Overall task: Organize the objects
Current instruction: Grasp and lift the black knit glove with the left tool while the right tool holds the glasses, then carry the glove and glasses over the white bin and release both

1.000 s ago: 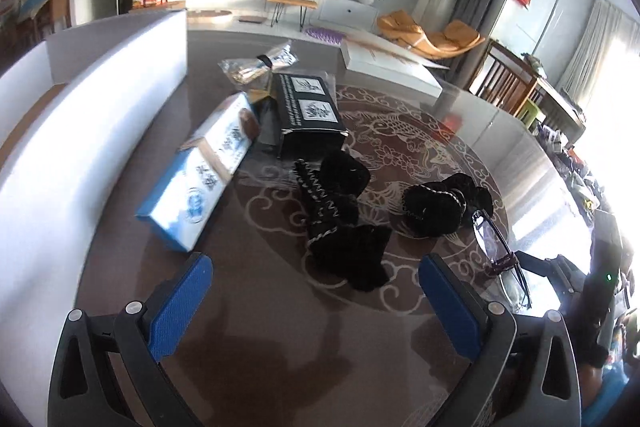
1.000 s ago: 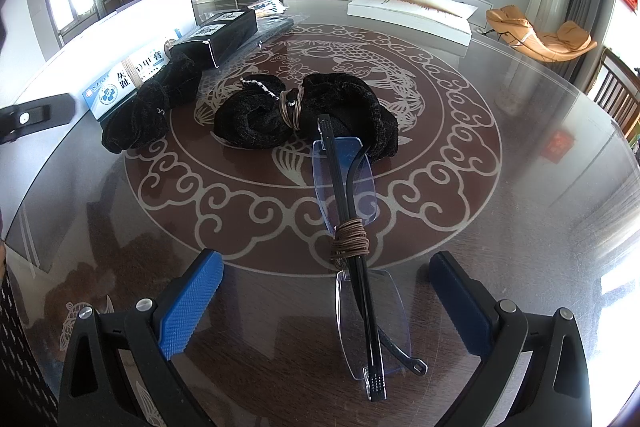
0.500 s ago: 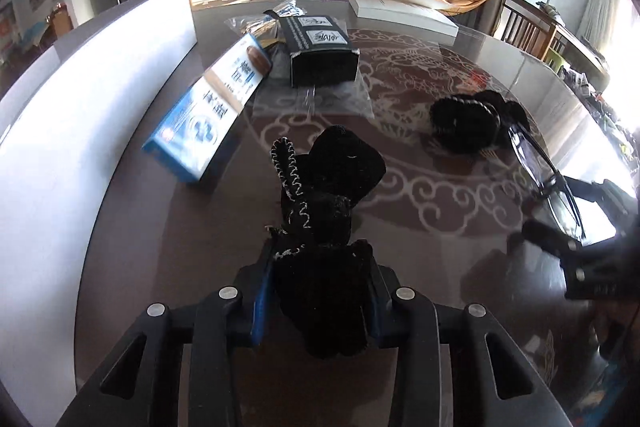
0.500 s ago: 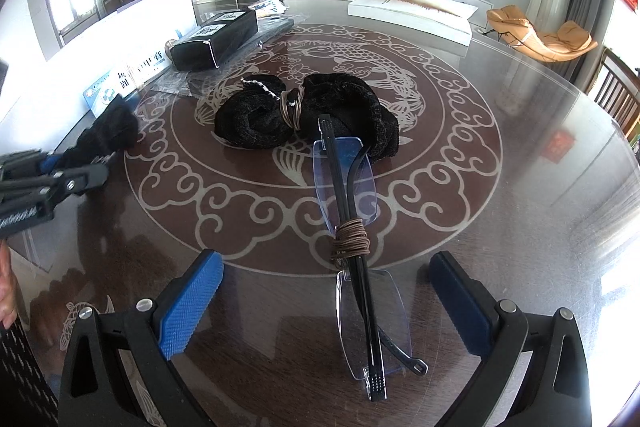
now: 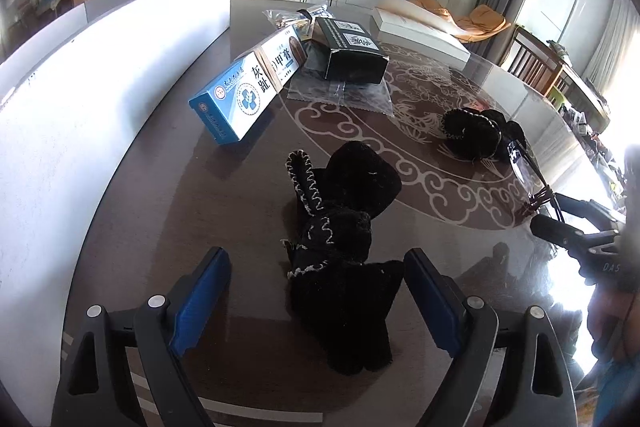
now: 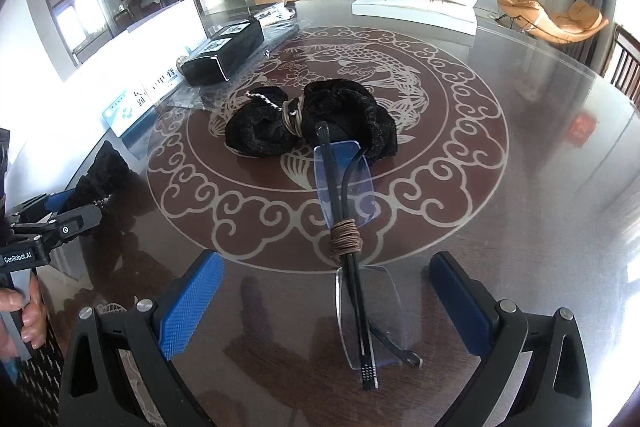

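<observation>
Now your left gripper is released, its jaws wide, and the black glove lies on the table between them, its long axis running straight away from you. Your right gripper is also released; the folded glasses lie lengthwise between its fingers. I judge each hand is nearest to its own object.
</observation>
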The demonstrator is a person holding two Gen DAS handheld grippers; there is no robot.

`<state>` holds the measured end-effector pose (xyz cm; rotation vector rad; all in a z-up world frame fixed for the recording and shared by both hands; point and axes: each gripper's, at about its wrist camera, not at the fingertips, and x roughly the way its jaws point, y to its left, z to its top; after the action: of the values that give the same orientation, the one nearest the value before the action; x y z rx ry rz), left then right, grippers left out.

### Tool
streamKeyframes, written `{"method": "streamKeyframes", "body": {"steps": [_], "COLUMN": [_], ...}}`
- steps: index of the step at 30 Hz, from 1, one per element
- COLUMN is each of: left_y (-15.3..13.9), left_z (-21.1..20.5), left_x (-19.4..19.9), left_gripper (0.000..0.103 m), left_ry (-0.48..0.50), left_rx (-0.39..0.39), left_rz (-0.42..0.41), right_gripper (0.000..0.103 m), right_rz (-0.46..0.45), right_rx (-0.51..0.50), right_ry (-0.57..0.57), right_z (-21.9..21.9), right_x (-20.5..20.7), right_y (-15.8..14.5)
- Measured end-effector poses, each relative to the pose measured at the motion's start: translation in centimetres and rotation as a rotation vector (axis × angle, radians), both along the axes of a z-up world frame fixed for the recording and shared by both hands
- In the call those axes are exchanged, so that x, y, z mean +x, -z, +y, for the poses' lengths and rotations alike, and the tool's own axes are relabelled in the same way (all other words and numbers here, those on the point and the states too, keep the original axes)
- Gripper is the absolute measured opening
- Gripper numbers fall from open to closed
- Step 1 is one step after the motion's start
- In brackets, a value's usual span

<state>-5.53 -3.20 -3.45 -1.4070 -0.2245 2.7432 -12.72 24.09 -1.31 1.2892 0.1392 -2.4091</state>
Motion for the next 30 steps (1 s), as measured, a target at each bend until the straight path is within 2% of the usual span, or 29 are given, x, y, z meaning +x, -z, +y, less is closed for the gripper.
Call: {"method": "streamKeyframes", "body": {"steps": [2, 3, 4, 5, 6, 7, 8, 10, 14, 18, 22, 24, 25, 30], "left_y": [0.0, 0.0, -0.1, -0.2, -0.2, -0.3, -0.7, -2.1, -4.6, -7.4, -11.2, -12.8, -13.5, -13.4], "left_z": [0.3, 0.4, 0.6, 0.6, 0.6, 0.4, 0.2, -0.4, -1.8, -3.9, -8.2, -11.2, -12.9, -20.9], "left_x": [-0.5, -0.6, -0.7, -0.7, -0.6, -0.4, 0.0, 1.0, 3.7, 6.6, 7.9, 8.3, 8.5, 8.8], "left_gripper": [0.089, 0.082, 0.071, 0.040, 0.034, 0.034, 0.033, 0.033, 0.033, 0.033, 0.033, 0.033, 0.033, 0.033], "left_ry": [0.014, 0.023, 0.028, 0.033, 0.038, 0.039, 0.038, 0.040, 0.013, -0.034, -0.118, -0.186, -0.226, -0.410], "left_rx": [-0.011, -0.014, -0.021, -0.032, -0.028, -0.012, 0.000, 0.045, 0.144, 0.174, 0.179, 0.160, 0.149, 0.106], "left_rz": [0.006, 0.011, 0.025, 0.031, 0.031, 0.039, 0.054, 0.114, 0.190, 0.256, 0.319, 0.342, 0.350, 0.306], "right_gripper": [0.102, 0.098, 0.083, 0.072, 0.055, 0.034, 0.028, 0.028, 0.028, 0.028, 0.024, 0.009, 0.009, 0.008], "right_rz": [0.009, 0.001, -0.014, -0.035, -0.040, -0.027, -0.020, -0.050, -0.026, 0.013, 0.084, 0.106, 0.118, 0.181], "right_rx": [0.023, 0.037, 0.044, 0.050, 0.074, 0.107, 0.128, 0.076, 0.024, -0.051, -0.133, -0.191, -0.221, -0.328], "right_ry": [-0.022, -0.033, -0.045, -0.059, -0.061, -0.062, -0.055, -0.039, -0.028, -0.050, -0.140, -0.203, -0.236, -0.410], "right_z": [-0.3, -0.6, -0.9, -1.2, -1.5, -1.8, -1.8, -1.3, -0.7, -1.9, -7.0, -10.5, -12.5, -23.0], "right_x": [-0.4, -0.8, -1.2, -1.7, -2.1, -2.3, -2.4, -2.3, -0.5, 0.8, 1.2, 1.2, 1.3, 2.3], "right_y": [-0.5, -0.5, -0.5, -0.3, -0.2, -0.3, -0.4, -0.8, -2.8, -6.3, -10.8, -13.1, -14.3, -19.0]}}
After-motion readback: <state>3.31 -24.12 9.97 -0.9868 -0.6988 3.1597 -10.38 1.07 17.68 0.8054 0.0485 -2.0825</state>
